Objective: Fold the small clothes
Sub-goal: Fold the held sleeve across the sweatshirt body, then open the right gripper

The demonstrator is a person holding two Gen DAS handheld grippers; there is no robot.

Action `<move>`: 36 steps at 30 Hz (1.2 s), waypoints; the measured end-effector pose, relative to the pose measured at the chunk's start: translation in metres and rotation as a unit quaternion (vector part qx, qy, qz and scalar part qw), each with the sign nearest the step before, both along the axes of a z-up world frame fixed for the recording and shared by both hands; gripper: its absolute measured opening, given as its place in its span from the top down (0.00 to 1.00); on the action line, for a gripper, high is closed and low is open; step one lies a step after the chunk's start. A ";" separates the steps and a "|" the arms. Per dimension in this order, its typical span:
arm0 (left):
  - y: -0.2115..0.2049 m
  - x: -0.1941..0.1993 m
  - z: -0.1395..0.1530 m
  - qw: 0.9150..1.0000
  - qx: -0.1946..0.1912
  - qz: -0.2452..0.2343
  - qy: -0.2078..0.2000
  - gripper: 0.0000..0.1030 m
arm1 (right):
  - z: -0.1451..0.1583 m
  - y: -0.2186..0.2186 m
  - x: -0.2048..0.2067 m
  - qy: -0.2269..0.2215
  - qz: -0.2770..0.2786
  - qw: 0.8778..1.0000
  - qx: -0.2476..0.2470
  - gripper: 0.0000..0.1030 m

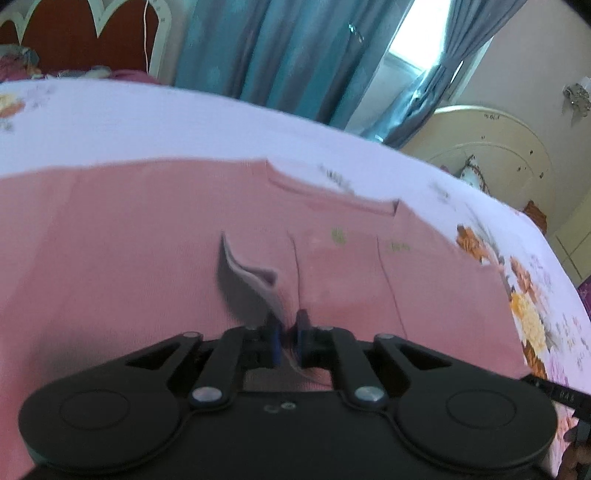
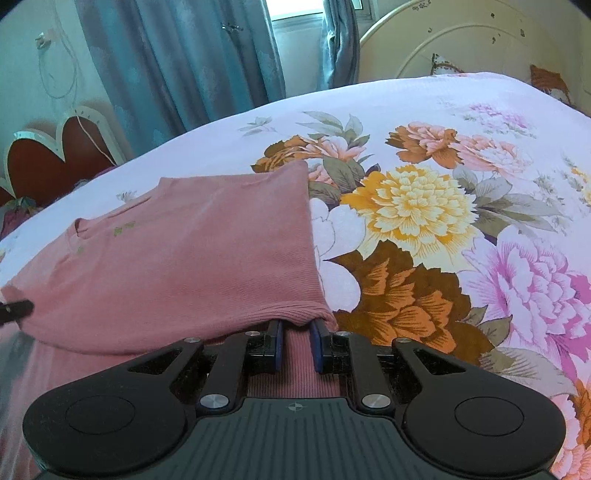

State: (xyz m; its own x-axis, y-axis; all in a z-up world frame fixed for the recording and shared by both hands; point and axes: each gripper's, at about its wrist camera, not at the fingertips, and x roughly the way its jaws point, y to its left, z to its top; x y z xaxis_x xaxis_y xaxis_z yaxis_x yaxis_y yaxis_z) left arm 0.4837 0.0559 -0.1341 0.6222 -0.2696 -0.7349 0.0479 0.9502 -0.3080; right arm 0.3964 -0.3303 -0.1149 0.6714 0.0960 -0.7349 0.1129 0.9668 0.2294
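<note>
A small pink top point(image 1: 147, 240) lies on a floral bedsheet point(image 1: 147, 125). In the left wrist view my left gripper point(image 1: 289, 328) is shut on a pinched ridge of the pink cloth, and a grey inner flap point(image 1: 247, 284) stands up just ahead of it. In the right wrist view the top point(image 2: 192, 251) is folded over, with its neckline at the far left. My right gripper point(image 2: 297, 332) sits at the near right corner of the fold, jaws narrowly apart with pink ribbed cloth between them. The tip of the left gripper point(image 2: 14, 308) shows at the left edge.
The bedsheet point(image 2: 424, 206) with large printed flowers stretches to the right. A cream round headboard point(image 2: 461, 40) stands behind the bed. Blue curtains point(image 1: 280, 48) and a window are at the back. A red, white-edged piece of furniture point(image 1: 74, 33) stands at the far left.
</note>
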 end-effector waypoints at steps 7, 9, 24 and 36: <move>0.034 0.004 0.006 0.999 0.003 0.028 -0.026 0.35 | 0.036 -0.006 -0.018 -0.039 0.048 0.998 0.004 0.83; 0.039 0.024 0.000 0.999 -0.015 0.026 -0.010 0.40 | 0.041 -0.007 -0.003 -0.051 0.040 0.998 0.006 0.83; 0.030 0.047 0.001 0.998 0.047 0.021 -0.037 0.75 | 0.006 0.002 0.099 -0.004 0.062 0.998 -0.027 0.84; -0.054 0.072 0.011 0.991 0.090 -0.089 -0.030 0.62 | 0.008 -0.005 0.177 0.020 0.051 0.995 -0.081 0.83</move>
